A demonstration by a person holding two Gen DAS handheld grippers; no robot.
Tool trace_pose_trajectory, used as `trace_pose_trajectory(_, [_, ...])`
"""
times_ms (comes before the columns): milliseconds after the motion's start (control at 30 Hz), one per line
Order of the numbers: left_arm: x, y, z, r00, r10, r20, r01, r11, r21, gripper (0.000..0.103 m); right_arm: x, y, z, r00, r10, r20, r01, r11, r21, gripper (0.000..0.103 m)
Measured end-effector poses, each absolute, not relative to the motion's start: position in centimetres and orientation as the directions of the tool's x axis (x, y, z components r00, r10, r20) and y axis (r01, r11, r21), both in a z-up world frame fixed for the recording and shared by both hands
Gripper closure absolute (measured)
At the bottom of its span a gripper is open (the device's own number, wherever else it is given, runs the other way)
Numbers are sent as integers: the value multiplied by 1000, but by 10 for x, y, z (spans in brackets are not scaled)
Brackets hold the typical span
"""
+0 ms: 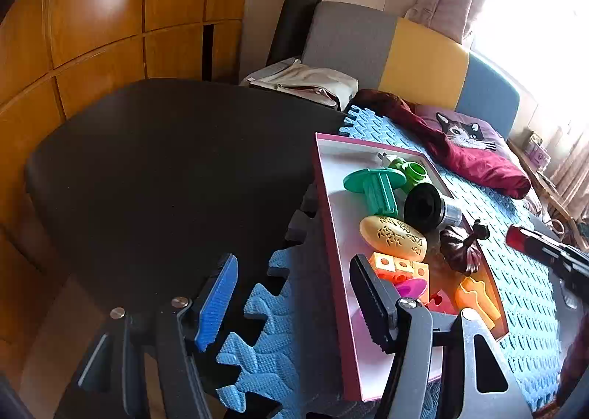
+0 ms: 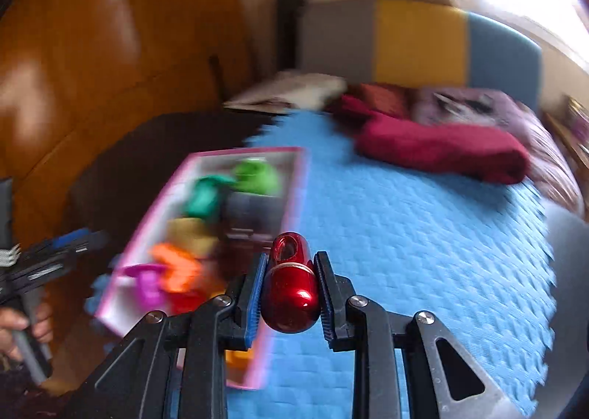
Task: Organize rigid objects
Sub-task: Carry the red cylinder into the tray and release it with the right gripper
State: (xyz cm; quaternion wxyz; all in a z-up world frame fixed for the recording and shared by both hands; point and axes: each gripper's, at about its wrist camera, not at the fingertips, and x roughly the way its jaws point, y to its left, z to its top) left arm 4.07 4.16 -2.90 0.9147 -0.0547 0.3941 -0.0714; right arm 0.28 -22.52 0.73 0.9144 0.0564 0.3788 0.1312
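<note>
While my right claw (image 2: 289, 295) pinches a red capsule (image 2: 292, 290) above the blue mat (image 2: 423, 235), my left claw (image 1: 291, 303) hangs spread and empty — the pink-rimmed box (image 1: 333, 235) already holds most toys.

Toys are crowding the near end of the pink-rimmed box (image 1: 333, 235), leaving only its far left corner open, while the blue foam mat (image 2: 405, 220) is lying bare up to the red cloth (image 2: 441, 154) blocking the far end.

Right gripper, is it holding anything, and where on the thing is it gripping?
The right gripper is shut on a glossy red metal capsule, pads pressing its two sides around the middle.
</note>
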Motion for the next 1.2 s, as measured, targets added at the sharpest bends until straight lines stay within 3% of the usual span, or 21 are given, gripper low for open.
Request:
trace_pose_trajectory(167, [40, 46, -30, 678, -172, -715, 77, 984, -163, 39, 8, -178, 4, 646, 356, -676, -288, 933, 217, 78])
trace_pose_trajectory(467, [42, 47, -37, 663, -176, -727, 77, 983, -168, 39, 41, -160, -37, 594, 315, -741, -220, 949, 227, 77])
trace_pose_trajectory(767, [43, 42, -40, 662, -177, -728, 88, 983, -159, 37, 42, -158, -51, 578, 325, -749, -230, 945, 232, 77])
trace_pose_trajectory(967, [41, 40, -35, 677, -155, -719, 78, 987, -140, 27, 43, -154, -52, 586, 312, -748, -229, 949, 217, 77])
trace_pose_trajectory(1200, [38, 40, -28, 695, -129, -707, 64, 991, -118, 25, 29, -152, -40, 612, 305, -730, -237, 951, 200, 71])
